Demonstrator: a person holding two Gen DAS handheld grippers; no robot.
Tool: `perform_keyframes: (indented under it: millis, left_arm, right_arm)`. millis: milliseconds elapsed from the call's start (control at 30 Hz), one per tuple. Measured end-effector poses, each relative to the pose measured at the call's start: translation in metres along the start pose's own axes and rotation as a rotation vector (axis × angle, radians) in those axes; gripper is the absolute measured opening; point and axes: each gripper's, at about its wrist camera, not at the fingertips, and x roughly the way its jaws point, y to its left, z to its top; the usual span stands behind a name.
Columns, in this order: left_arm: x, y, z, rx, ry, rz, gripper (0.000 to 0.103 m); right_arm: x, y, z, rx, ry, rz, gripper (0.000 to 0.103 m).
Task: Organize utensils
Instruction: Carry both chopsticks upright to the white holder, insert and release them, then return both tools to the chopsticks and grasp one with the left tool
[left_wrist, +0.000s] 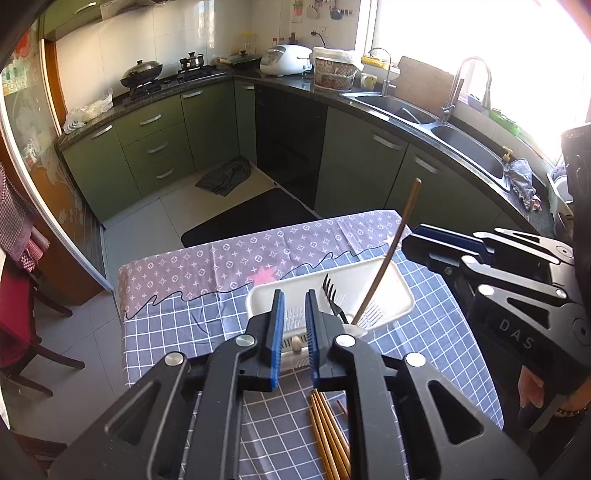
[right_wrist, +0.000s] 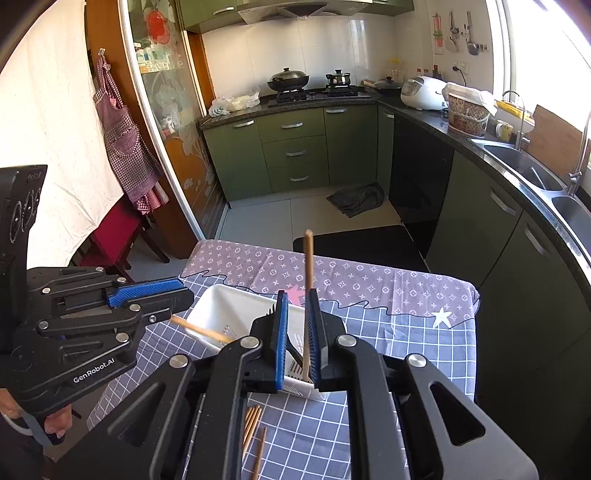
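A white slotted utensil basket (left_wrist: 384, 291) (right_wrist: 221, 306) lies on the checked tablecloth. A black fork (left_wrist: 332, 295) and one brown chopstick (left_wrist: 388, 258) (right_wrist: 308, 280) stand leaning in it. Another chopstick (right_wrist: 199, 329) lies across the basket's near-left rim. Several loose chopsticks (left_wrist: 328, 435) (right_wrist: 252, 424) lie on the cloth in front of the basket. My left gripper (left_wrist: 294, 325) hovers just above the basket's near end, jaws slightly apart and empty; it shows at the left of the right wrist view (right_wrist: 173, 295). My right gripper (right_wrist: 295, 332) is open above the basket with the leaning chopstick between its fingers, not clamped.
The small table (left_wrist: 177, 325) has edges close on the left and far sides. Green kitchen cabinets (left_wrist: 354, 162), a sink (left_wrist: 469, 147) and counter run behind and right. A black floor mat (left_wrist: 251, 218) lies beyond the table. A red chair (right_wrist: 118, 229) stands left.
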Motion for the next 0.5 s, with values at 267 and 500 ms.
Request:
perform_keyframes:
  millis: [267, 500]
  left_arm:
    - [-0.065, -0.009, -0.008, 0.012, -0.088, -0.002, 0.014]
    - [-0.084, -0.021, -0.059, 0.042, -0.017, 0.015, 0.016]
  right_arm:
    - [-0.077, 0.014, -0.022, -0.018, -0.088, 0.044, 0.018]
    - [-0.064, 0.014, -0.100, -0.045, 0.084, 0.035, 0.018]
